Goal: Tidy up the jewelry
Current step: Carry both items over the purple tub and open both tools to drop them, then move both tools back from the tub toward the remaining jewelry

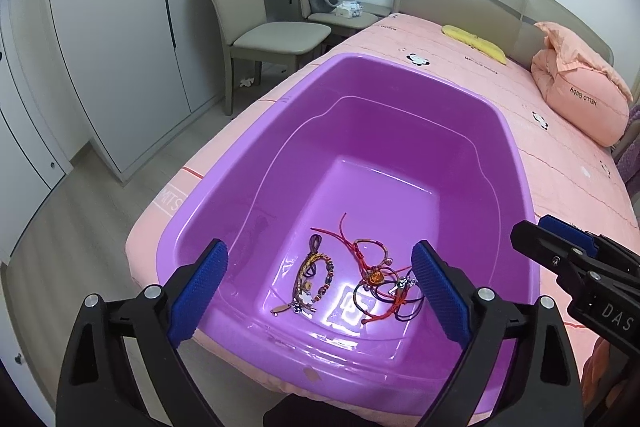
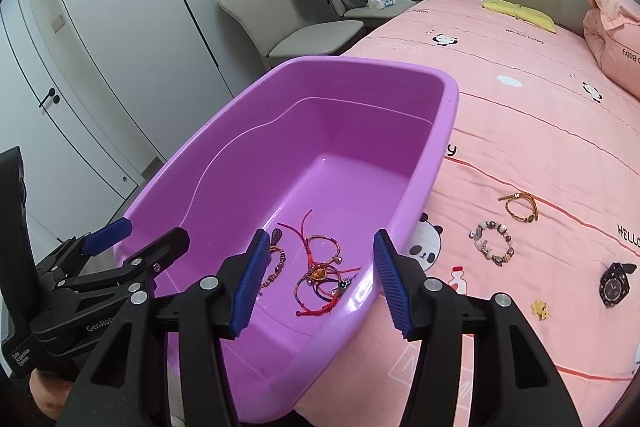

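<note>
"HELLO" is read on the bedspread (image 2: 540, 147); left gripper (image 1: 320, 283) and right gripper (image 2: 320, 275) jaws are held wide apart, empty, above the purple tub (image 2: 444, 131).

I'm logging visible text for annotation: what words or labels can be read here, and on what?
"HELLO Baby", upside down: pink pillow.
"DAS": right gripper body.
"GenRob", cut off: left gripper body.
"HELLO", cut off: bedsheet beside the watch.
Small white label on the left gripper: too small.

White wardrobes (image 1: 120, 39) — beige chairs (image 1: 256, 19)
</note>
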### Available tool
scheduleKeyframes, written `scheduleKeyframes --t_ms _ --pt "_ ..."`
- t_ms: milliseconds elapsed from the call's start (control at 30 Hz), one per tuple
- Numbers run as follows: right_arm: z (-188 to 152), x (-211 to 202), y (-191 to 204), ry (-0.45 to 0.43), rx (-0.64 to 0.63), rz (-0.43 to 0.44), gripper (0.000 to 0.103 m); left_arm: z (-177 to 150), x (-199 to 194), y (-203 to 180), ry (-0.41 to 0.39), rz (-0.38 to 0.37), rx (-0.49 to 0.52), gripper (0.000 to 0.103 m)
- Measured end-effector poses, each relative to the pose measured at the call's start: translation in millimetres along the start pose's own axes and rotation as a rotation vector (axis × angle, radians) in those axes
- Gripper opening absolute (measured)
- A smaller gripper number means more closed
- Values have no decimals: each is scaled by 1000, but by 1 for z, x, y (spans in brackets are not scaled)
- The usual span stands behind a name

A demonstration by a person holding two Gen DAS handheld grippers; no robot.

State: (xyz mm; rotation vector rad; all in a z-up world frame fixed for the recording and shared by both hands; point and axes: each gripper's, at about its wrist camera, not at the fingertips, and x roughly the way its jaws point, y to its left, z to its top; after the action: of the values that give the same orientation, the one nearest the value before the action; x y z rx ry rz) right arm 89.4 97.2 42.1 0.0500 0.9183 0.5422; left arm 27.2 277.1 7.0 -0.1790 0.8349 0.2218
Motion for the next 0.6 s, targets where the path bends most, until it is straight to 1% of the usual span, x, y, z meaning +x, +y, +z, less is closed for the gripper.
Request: scheduleKeyframes --t_ms 133,200,300,433,500,600 --pt "-4 -9 -5 -11 11 5 57 -5 -10 -6 -12 1 10 95" --pt "-6 -13 -7 -15 17 2 57 -6 -16 -9 -24 -2 15 95" --pt "-10 -23 -11 -29 27 3 61 -9 -24 -14 -33 -14 20 95" --pt "-18 -37 -16 -55 36 3 62 -13 -35 -21 -46 -37 16 96" --pt "-23 -44 -19 -65 37 0 65 -16 -41 -27 -53 -47 23 96" --pt "-31 -55 -26 -84 41 -8 65 -21 -52 -38 -75 -50 46 96"
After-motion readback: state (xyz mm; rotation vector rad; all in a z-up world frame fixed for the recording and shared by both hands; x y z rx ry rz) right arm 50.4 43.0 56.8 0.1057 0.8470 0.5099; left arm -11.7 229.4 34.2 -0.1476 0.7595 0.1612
